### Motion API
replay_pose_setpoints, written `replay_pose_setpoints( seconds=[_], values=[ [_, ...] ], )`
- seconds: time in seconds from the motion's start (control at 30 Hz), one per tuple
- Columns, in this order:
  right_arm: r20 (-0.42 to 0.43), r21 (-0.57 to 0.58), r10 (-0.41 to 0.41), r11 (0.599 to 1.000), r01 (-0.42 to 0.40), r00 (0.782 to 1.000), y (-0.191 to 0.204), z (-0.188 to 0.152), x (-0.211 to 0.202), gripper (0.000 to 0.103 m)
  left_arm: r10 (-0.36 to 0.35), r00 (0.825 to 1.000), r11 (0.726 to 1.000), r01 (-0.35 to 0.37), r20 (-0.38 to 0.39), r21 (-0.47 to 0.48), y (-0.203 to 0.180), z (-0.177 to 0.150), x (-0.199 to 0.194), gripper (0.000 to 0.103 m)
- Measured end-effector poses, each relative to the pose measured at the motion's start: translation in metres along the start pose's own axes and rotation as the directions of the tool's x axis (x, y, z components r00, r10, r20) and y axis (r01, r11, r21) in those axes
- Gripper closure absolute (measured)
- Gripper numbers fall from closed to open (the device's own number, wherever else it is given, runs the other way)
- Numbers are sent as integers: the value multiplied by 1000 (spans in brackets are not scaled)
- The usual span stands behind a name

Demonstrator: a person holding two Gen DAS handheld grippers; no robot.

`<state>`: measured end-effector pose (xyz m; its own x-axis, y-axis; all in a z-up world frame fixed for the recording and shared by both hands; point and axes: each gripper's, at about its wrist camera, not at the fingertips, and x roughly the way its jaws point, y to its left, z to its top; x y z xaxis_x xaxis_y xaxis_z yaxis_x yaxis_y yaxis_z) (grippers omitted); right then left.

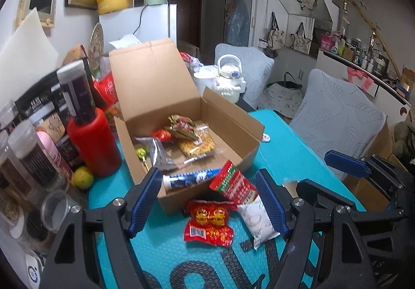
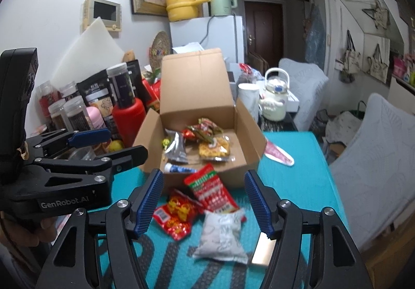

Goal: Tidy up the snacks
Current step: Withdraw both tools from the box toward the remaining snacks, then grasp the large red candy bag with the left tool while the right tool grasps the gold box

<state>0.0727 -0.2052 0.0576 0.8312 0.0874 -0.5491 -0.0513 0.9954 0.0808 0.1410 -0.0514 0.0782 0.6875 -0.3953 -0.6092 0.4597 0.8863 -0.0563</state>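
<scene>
only one bit of text is legible
"GenRobot.AI" in white on the left tongs [image 2: 124, 145] body, the rest is blur

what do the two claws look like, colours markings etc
Both are alike: black plastic frames with triangular cut-outs and round silver bolts, ending in two fingers faced with ribbed blue pads. The left claw shows this in its own view. In the right wrist view its body carries white "GenRobot.AI" lettering. The right claw has the same blue pads.
</scene>
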Motion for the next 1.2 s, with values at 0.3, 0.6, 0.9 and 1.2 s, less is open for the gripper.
replay_pose_setpoints(
  seconds=[0.3,0.6,0.9,1.2],
  values=[
    [-64,9,-34,999,34,997,-1,-28,17,38,-1,999,1000,2,-44,16,7,-23,17,28],
    [-114,22,-42,999,45,993,-5,-56,38,38,-41,990,999,39,-134,-15,16,-49,49,28],
    [-161,61,-64,995,75,985,-24,-80,55,38,-73,973,997,72,-220,-13,10,-71,82,28],
    [-184,90,-131,985,150,974,-55,-91,60,38,-72,958,997,71,-279,-13,2,-78,123,28]
  ],
)
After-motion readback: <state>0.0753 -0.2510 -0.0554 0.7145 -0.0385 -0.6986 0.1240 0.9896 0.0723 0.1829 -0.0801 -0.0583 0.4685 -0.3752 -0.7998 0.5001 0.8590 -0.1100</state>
